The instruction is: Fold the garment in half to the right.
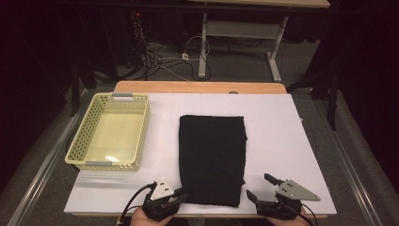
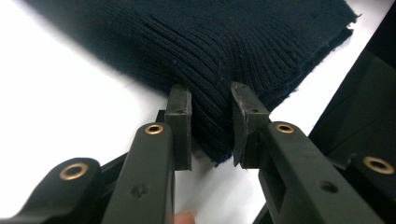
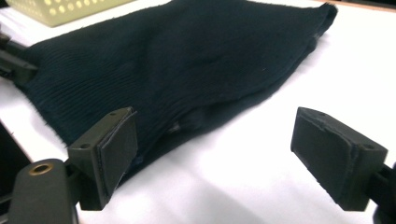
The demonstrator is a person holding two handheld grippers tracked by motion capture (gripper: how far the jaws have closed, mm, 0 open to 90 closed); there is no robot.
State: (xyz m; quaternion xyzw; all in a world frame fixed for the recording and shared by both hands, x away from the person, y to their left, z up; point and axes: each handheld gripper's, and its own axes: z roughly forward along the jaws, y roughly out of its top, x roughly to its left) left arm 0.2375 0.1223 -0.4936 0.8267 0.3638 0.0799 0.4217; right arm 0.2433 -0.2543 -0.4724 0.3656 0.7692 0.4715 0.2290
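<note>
At the table's near edge, left claw (image 2: pixel 211 95) pinching black cloth (image 1: pixel 212 157) corner, right claw (image 3: pixel 212 158) wide, empty.

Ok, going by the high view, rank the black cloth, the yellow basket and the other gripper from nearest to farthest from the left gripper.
1. Black cloth: its near left corner sits between the jaws of the left gripper, at the table's front edge.
2. Right gripper: across the cloth's near edge, at the front right, jaws wide apart.
3. Yellow basket: farther back on the left; by its near rim, too close to the right gripper to rank firmly.
</note>
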